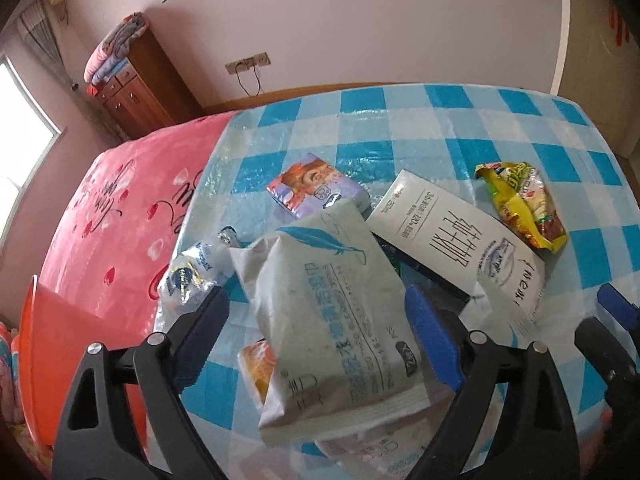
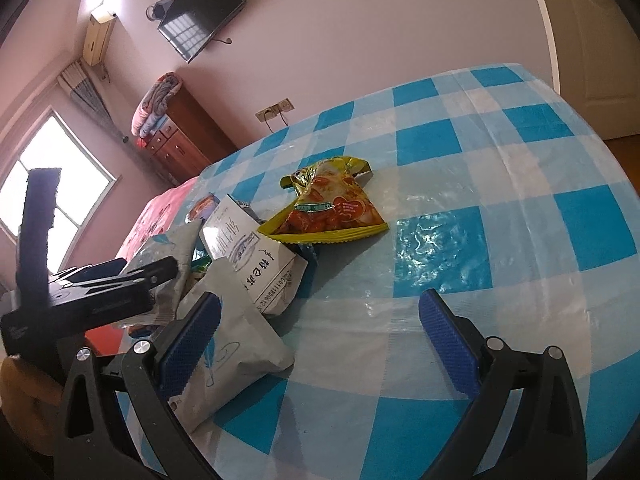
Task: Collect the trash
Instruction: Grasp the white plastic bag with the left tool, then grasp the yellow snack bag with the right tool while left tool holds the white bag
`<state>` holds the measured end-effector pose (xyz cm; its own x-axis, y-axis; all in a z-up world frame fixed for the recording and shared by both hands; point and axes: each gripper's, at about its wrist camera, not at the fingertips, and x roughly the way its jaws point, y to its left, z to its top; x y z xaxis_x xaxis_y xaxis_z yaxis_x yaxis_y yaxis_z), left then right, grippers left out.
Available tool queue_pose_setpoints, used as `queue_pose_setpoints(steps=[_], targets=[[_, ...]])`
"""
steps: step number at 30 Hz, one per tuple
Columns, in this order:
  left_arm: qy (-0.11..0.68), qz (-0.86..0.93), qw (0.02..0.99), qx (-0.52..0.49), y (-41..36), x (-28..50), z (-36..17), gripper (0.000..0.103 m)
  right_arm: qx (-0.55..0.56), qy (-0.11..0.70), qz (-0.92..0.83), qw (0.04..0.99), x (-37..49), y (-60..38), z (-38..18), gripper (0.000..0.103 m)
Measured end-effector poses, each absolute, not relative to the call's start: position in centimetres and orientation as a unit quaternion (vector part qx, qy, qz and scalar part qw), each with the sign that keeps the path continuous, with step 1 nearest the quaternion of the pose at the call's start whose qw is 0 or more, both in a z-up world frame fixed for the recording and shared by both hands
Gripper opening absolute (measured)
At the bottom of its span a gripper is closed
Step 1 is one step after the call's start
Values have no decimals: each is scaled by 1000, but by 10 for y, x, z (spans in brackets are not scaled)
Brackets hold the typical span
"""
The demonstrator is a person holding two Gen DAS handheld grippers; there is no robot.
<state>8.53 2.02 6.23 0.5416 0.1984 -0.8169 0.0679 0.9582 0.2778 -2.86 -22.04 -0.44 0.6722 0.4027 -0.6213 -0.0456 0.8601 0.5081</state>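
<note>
Trash lies heaped on the blue-checked table (image 1: 480, 128). A grey-white tissue pack (image 1: 332, 312) with a blue feather print tops the heap, tilted. My left gripper (image 1: 316, 316) is open around it; the left pad stands clear of it and the right pad is at its edge. Beside it lie a white milk carton (image 1: 460, 248), a yellow snack wrapper (image 1: 520, 208), a purple packet (image 1: 312, 188), a crushed clear bottle (image 1: 192, 272) and an orange wrapper (image 1: 260, 364). My right gripper (image 2: 320, 320) is open over the cloth, its left finger beside another tissue pack (image 2: 232, 352). The carton (image 2: 256, 264) and the snack wrapper (image 2: 332, 208) lie ahead.
A bed with a pink cover (image 1: 120, 208) adjoins the table's left side. An orange plastic object (image 1: 60, 340) stands low at the left. A wooden cabinet (image 1: 136, 88) is against the far wall. Bare cloth (image 2: 500, 200) stretches to the right of the heap.
</note>
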Motion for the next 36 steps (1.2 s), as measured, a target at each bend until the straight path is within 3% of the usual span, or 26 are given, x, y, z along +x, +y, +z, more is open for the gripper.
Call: queue_pose_setpoints(steps=[7,13,21,36], targets=[[485,36,865,120,23,85,56,80,236,393,141,877,-27,-215,-7,98],[469,33,876,108,28,81,64,58,216,397,166,876,-32,-195,-4,98],[450,13,887,101,31,68,72,42,183,396,180,881,-36,-177,-2,98],[424,-36,904,37,53,8,89,37,186,405,192,875,-42,-169,-6,98]])
